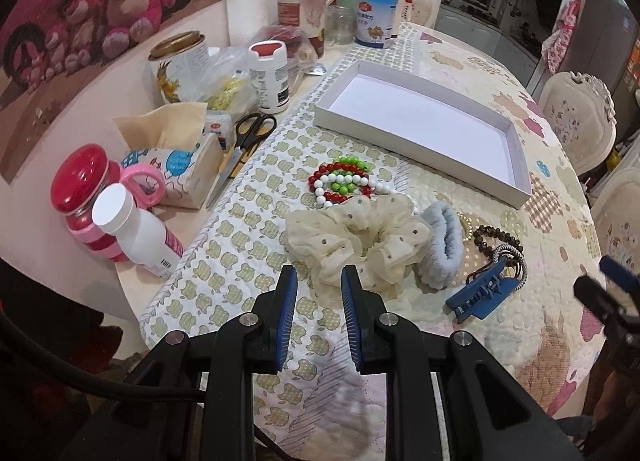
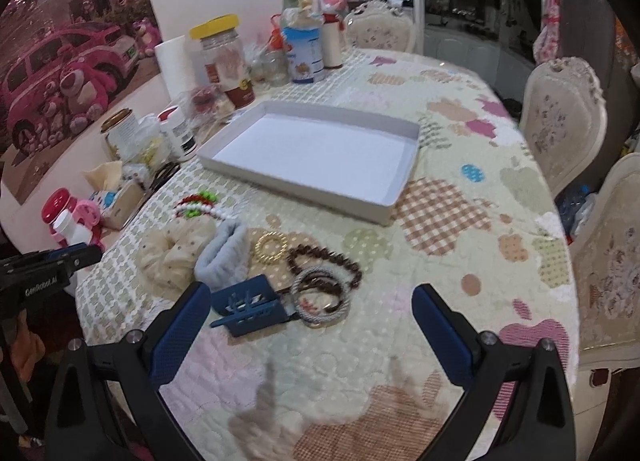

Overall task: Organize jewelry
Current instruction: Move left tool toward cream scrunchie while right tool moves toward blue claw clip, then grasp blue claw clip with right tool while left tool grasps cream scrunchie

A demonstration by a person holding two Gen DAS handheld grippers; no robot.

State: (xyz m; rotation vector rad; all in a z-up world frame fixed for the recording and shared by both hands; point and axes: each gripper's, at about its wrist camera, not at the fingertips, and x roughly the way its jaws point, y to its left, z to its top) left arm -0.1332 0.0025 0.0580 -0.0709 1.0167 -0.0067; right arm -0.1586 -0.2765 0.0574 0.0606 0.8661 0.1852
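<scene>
An empty white tray (image 1: 420, 117) (image 2: 312, 149) lies on the quilted table. In front of it lies a pile: red, white and green bead bracelets (image 1: 342, 181) (image 2: 196, 205), a cream scrunchie (image 1: 356, 237) (image 2: 172, 249), a light blue scrunchie (image 1: 442, 245) (image 2: 224, 257), a gold ring bracelet (image 2: 271, 247), a brown bead bracelet (image 1: 496, 239) (image 2: 324, 261), a grey cord bracelet (image 2: 320, 293) and a blue hair claw (image 1: 478, 293) (image 2: 252, 303). My left gripper (image 1: 319, 275) is open a little, empty, just before the cream scrunchie. My right gripper (image 2: 310, 293) is wide open, empty, above the claw and cord bracelet.
Jars, bottles, a tissue box (image 1: 176, 165), black scissors (image 1: 252, 129) and pink scissors (image 1: 142, 185) crowd the table's left edge. Padded chairs (image 2: 560, 121) stand along the right side. My left gripper shows at the left edge of the right wrist view (image 2: 48, 261).
</scene>
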